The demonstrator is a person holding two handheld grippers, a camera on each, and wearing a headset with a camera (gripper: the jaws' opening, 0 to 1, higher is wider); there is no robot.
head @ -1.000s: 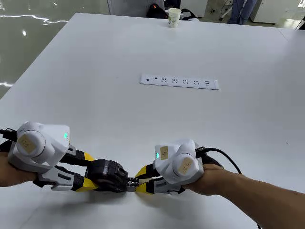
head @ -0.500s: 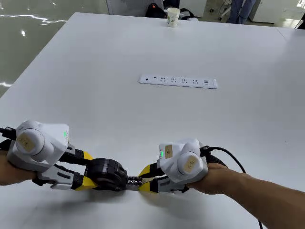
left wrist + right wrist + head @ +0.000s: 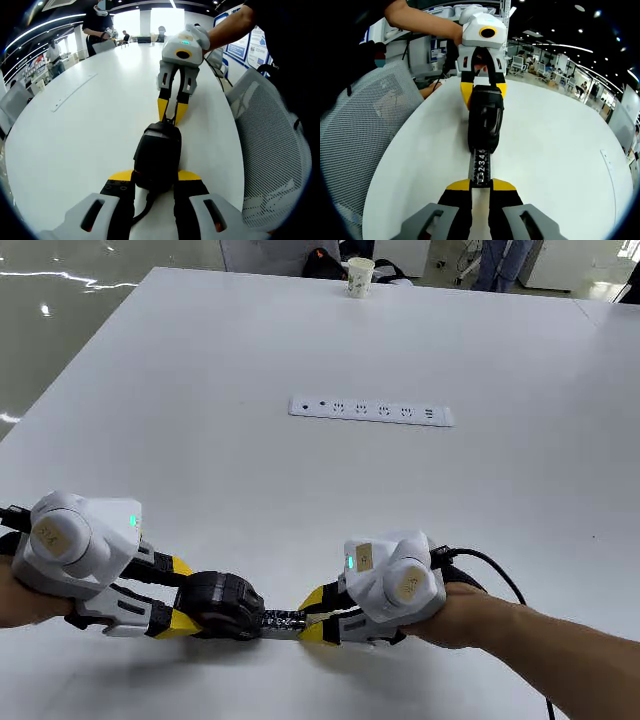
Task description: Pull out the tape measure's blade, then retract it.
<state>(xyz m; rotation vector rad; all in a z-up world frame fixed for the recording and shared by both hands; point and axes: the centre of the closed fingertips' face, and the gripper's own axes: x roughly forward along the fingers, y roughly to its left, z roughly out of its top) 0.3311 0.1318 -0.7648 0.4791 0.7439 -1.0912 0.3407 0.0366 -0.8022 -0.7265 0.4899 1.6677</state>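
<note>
The fingers (image 3: 120, 176) of the left gripper (image 3: 156, 176) are clamped on the black tape measure (image 3: 157, 155), one yellow pad on each side of its case. In the head view the left gripper (image 3: 185, 598) sits at the lower left, held by a hand, and the tape measure (image 3: 222, 605) juts out from between its tips toward the right. The case lies low over the white bench (image 3: 300, 340), near the edge closest to the person; whether it touches the surface I cannot tell.

The right gripper (image 3: 312, 616) faces the left one, tip to tip, and its fingers (image 3: 460, 185) are pinched together on the free end of the blade (image 3: 481, 167). A short stretch of blade (image 3: 282, 620) spans the gap between the case and the right gripper's yellow tips. In the right gripper view the blade runs straight from the tape measure (image 3: 485, 117) down into the right gripper (image 3: 481, 186), and the printed figures 2, 3, 4 and 5 can be read on it. In the left gripper view the right gripper (image 3: 175, 117) shows just beyond the case, tips pointing back at it.

A black cable (image 3: 490, 575) trails from the right gripper past the person's forearm. Well apart from the grippers, a white power strip (image 3: 370, 411) lies flat near the middle of the bench, and a paper cup (image 3: 360, 277) stands upright at the far edge. A grey mesh chair (image 3: 270, 130) stands beside the bench on the person's side
</note>
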